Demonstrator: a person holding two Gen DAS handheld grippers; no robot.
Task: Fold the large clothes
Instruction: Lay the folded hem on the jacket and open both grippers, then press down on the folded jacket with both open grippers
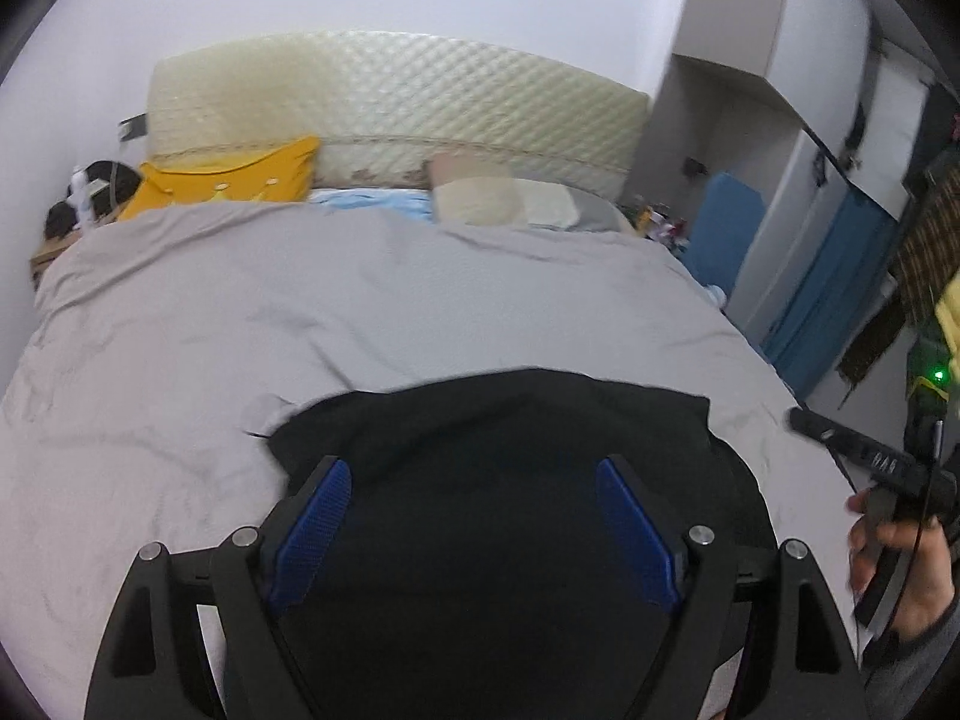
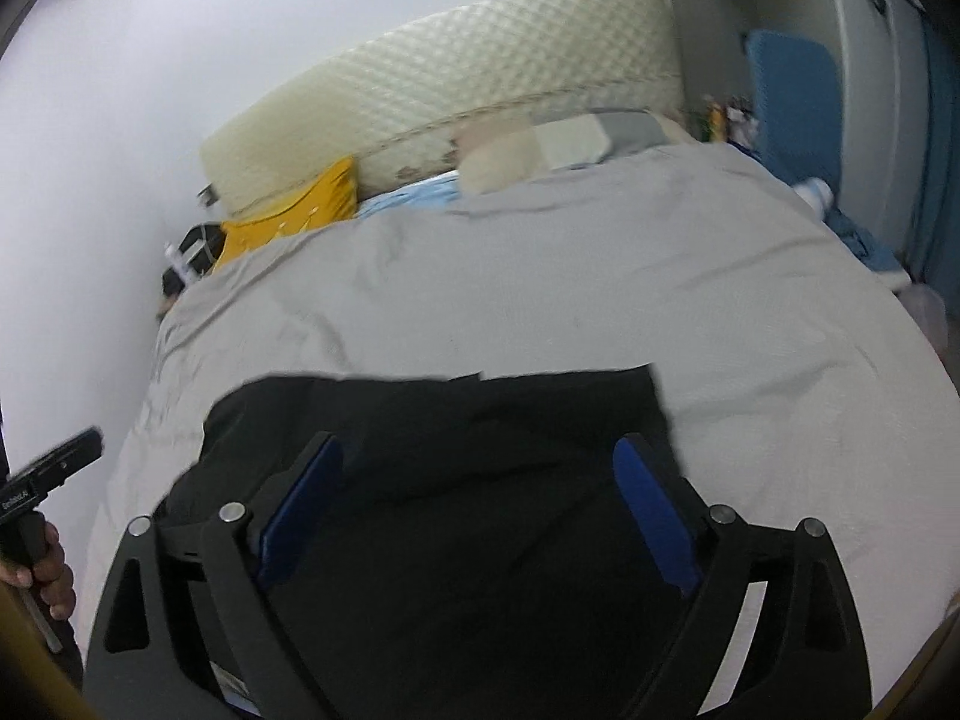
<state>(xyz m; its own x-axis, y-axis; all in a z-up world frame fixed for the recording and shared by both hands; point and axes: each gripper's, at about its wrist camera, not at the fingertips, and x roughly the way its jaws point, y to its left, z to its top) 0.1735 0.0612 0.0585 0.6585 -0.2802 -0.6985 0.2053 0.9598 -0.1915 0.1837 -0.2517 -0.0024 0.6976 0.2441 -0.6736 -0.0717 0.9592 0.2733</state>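
A black garment (image 1: 492,438) lies folded on the grey bed cover (image 1: 240,300), near the bed's foot. My left gripper (image 1: 474,474) hangs above it, open, blue pads wide apart with nothing between them. In the right wrist view the same black garment (image 2: 432,420) lies under my right gripper (image 2: 480,456), which is open and holds nothing. The right gripper's body and the hand holding it show at the right edge of the left wrist view (image 1: 870,456); the left one shows at the left edge of the right wrist view (image 2: 48,468).
A quilted cream headboard (image 1: 390,90) stands at the far end with a yellow pillow (image 1: 234,180), a beige pillow (image 1: 480,195) and a light blue cloth (image 1: 378,201). Blue cabinet panels (image 1: 828,288) and clutter line the bed's right side. A white wall borders the left.
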